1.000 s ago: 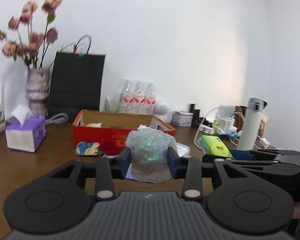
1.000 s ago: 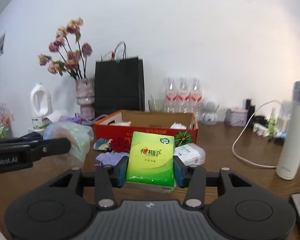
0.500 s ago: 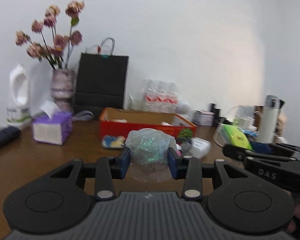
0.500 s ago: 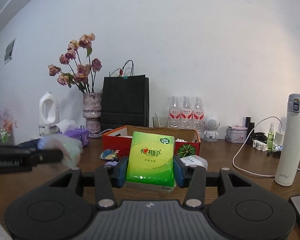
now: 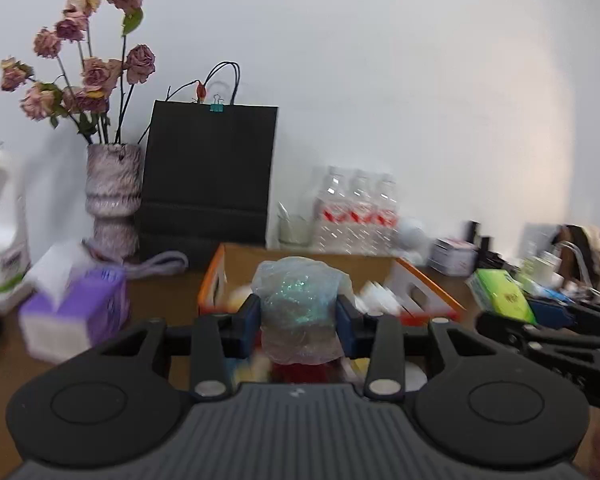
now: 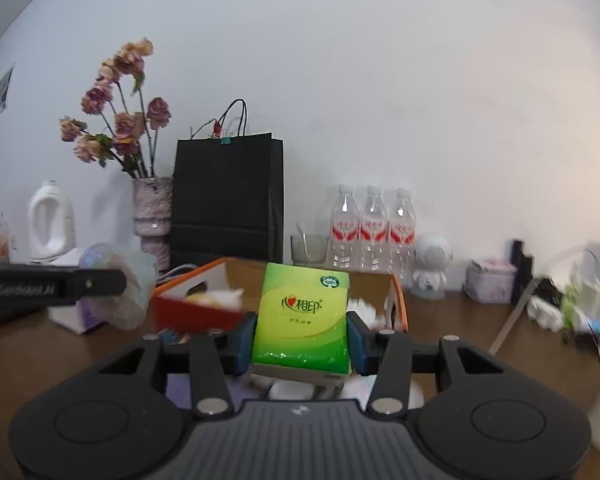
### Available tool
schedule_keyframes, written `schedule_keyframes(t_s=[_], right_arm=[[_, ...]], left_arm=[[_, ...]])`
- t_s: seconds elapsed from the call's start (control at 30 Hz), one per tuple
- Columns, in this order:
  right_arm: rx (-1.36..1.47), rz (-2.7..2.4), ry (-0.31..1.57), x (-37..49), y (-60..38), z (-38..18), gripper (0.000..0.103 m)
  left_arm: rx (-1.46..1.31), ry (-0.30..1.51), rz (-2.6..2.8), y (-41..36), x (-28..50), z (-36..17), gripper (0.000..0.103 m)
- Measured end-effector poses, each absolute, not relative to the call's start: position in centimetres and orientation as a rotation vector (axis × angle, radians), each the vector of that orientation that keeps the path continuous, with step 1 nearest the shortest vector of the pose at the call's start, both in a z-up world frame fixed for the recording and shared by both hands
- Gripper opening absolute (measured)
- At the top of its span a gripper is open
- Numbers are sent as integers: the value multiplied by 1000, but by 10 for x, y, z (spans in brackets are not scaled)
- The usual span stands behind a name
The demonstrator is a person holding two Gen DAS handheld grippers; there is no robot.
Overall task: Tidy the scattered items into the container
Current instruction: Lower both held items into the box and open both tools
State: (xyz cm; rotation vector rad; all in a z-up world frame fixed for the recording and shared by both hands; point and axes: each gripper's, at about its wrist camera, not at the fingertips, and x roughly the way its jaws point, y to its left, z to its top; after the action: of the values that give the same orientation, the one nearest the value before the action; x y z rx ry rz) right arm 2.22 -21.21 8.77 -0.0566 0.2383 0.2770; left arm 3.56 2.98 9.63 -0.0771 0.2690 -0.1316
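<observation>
Both loads up, box dead ahead

My left gripper (image 5: pixel 298 316) pinches the bag (image 5: pixel 300 308), my right gripper (image 6: pixel 300 334) clamps the tissue pack (image 6: pixel 302 316); I hold both raised just short of the box (image 6: pixel 398 300) to clear its near wall before dropping them in.

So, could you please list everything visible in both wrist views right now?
cardboard box: one, orange-red, table centre, holding white items
glittery plastic bag: one, clear, in left tongs
tissue pack: one, green, in right tongs
paper bag: one, black, against wall
vase of dried flowers: one, mottled pink, left of bag
water bottles: three, clear, behind box
tissue box: one, purple, left
detergent jug: one, white, far left
glass: one, clear, beside bottles
left tongs: shut on bag
right tongs: shut on pack
</observation>
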Motion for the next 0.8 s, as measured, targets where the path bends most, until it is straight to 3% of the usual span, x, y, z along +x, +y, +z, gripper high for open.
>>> schedule_keyframes(t_s=[0.23,0.43,0.53,0.67,0.7,0.8], right_arm=[[20,306,385,174,-222,117,45],[-14,275,666,310,-219,109,45],[-25,209,795,358,-213,80,45],[-41,155,875,387,-207,52,45],[-66,152,868,389,-203,50,46],[-129,156,879,394,-192,45,67]], left_arm=[[-45,390,-105,36,203,121,40],[-75,662,-75,44,334,90,41],[-41,771,-34,45,370,66,49],[78,799,-12,34,376,43,50],[86,810,-29,32,375,41,55],[75,820,-32,31,371,41,59]])
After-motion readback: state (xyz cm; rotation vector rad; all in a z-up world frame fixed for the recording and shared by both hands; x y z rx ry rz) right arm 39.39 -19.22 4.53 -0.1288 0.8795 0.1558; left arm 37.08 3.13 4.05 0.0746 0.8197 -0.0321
